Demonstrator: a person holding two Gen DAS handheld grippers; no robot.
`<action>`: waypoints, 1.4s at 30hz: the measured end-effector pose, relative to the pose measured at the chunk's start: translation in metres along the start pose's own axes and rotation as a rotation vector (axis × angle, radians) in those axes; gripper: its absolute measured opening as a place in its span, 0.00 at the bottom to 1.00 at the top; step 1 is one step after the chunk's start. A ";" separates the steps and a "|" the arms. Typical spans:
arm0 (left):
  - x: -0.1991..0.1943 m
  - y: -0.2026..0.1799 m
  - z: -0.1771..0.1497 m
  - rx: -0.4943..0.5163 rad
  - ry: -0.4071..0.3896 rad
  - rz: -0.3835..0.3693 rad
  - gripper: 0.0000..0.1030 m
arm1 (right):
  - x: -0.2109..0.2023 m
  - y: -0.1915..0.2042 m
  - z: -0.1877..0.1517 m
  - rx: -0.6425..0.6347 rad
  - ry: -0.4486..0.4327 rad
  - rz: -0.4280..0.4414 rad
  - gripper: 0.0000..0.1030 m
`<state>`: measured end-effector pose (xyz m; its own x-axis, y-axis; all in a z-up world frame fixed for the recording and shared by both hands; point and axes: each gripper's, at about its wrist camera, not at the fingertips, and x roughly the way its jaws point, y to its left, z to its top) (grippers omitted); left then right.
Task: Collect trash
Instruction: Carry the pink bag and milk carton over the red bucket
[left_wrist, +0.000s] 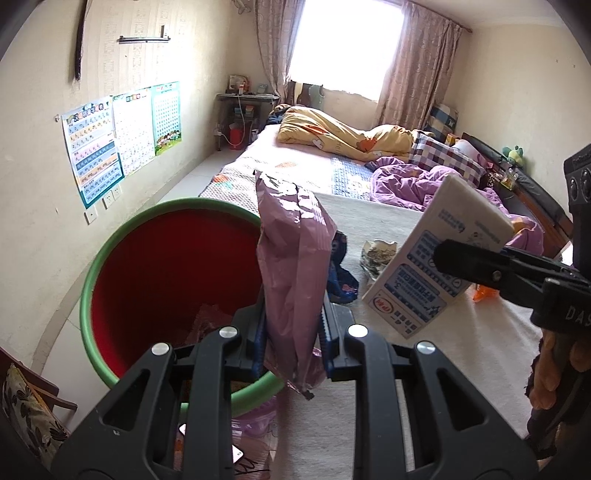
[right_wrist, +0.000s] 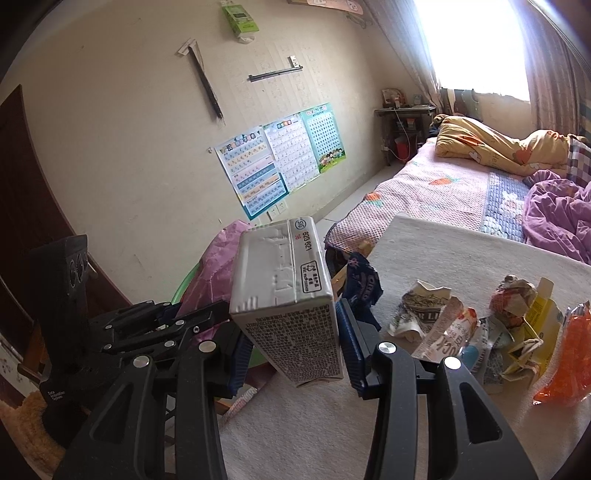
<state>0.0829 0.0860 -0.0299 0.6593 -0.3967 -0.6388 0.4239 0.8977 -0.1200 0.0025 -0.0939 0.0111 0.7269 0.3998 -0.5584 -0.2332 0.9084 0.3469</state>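
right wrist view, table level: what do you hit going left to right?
Left gripper → pink bag → milk carton in the right gripper → dark blue wrapper → crumpled paper cup → yellow box → orange bag.

Daylight floods in from the blown-out window (left_wrist: 347, 44) at the far end, lighting the room softly, while fisheye curvature bends the walls and dark vignetting fills every corner.
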 end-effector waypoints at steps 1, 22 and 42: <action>-0.001 0.003 0.000 -0.002 0.000 0.004 0.22 | 0.001 0.001 0.001 -0.003 0.001 0.001 0.41; 0.003 0.051 -0.004 -0.036 0.024 0.061 0.22 | 0.034 0.030 0.016 -0.048 0.032 0.015 0.41; 0.013 0.070 -0.002 -0.025 0.044 0.062 0.22 | 0.059 0.053 0.031 -0.063 0.027 0.026 0.41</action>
<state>0.1193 0.1438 -0.0480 0.6555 -0.3321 -0.6783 0.3670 0.9250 -0.0982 0.0530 -0.0262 0.0199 0.7026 0.4259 -0.5700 -0.2927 0.9032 0.3141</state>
